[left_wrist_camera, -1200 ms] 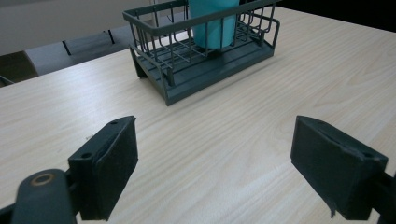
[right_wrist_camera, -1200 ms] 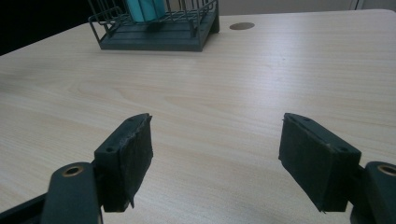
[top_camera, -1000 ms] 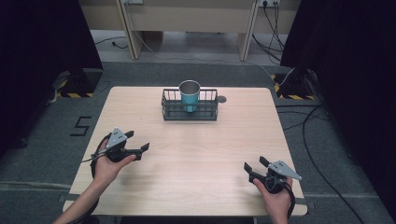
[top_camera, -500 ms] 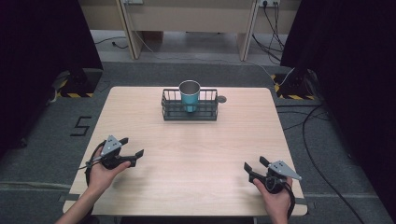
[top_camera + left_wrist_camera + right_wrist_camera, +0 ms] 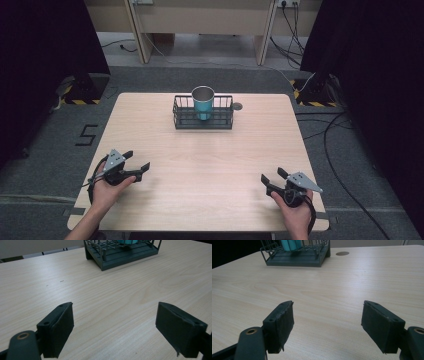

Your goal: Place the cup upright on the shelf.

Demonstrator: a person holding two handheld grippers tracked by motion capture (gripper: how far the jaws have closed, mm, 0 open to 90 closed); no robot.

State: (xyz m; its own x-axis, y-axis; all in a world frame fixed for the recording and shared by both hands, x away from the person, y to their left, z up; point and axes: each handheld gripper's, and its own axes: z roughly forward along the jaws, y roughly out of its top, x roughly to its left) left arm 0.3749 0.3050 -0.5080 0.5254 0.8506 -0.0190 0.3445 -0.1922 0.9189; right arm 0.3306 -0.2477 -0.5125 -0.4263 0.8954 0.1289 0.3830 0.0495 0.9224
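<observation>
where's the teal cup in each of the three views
High view: teal cup stands upright in the wire basket, far centre of the table.
Left gripper view: top edge, right of centre, cup's base in the basket.
Right gripper view: top edge, left of centre.
Shared landmark: the basket.

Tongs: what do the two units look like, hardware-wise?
Both tongs, left and right, are black, each topped by a grey three-cornered plate. Each has two flat rectangular black pads, edges slightly frayed, and a brass-ringed hole in the jaw arm. A black cable loops from each. No sleeves visible.
</observation>
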